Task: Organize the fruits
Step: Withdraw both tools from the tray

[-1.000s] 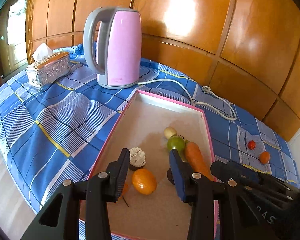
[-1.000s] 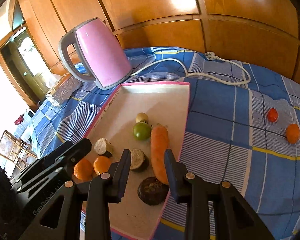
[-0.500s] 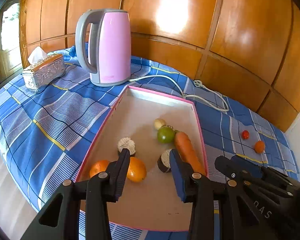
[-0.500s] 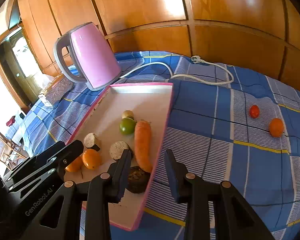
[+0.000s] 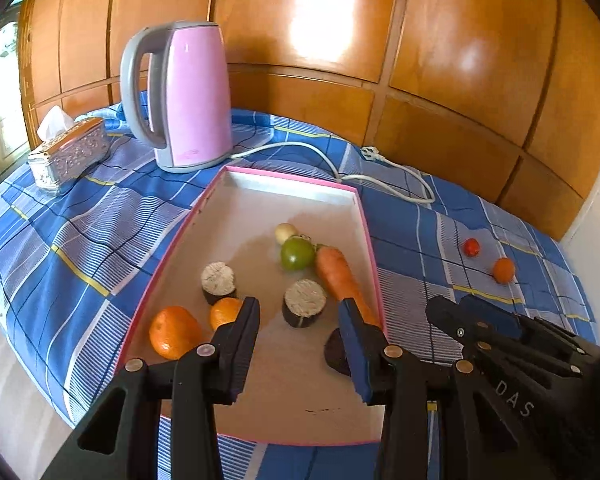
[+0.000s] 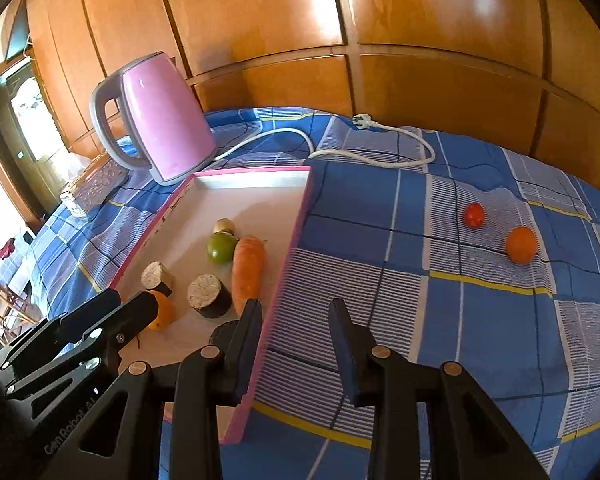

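the left claw hangs released and empty above the near end of the pink-rimmed tray. a cut dark cylinder piece lies just ahead between its fingers, a carrot by the right finger, two oranges by the left one, and a green fruit farther in. the right claw is also released and empty, over the tray's right rim and the blue checked cloth. a small orange fruit and a red one lie on the cloth well apart from it, ahead to the right. a pink kettle stands beyond the tray.
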`<state>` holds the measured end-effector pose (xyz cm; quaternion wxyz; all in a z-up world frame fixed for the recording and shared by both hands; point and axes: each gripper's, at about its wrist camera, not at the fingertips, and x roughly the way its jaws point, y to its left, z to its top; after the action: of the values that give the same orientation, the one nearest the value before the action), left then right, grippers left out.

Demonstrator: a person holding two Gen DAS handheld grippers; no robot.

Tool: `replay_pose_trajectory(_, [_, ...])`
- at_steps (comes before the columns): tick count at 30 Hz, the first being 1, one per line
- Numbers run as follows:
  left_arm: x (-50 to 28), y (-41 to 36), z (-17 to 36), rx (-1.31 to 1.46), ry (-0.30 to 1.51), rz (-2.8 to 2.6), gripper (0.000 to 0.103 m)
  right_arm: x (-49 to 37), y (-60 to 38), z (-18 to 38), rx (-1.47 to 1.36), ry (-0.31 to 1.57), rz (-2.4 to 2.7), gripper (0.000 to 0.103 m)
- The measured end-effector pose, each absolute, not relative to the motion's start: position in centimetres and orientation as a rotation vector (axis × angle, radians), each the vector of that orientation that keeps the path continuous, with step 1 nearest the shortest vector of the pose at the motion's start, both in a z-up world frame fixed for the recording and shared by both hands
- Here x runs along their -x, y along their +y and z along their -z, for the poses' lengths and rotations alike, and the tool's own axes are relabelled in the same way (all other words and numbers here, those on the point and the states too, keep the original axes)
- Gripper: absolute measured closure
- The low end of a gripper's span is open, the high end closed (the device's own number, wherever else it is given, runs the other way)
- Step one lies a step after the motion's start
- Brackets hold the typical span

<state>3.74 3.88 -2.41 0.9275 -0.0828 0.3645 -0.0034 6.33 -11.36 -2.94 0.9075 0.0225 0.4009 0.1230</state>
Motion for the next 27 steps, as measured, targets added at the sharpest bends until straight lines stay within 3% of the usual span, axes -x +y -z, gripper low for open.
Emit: replay_pose_trajectory(27, [-4.4, 0.0, 2.8, 0.103, 0.776, 0.079, 0.061, -5.9, -15.3, 3.8, -0.103, 0.841, -0.160, 0.068])
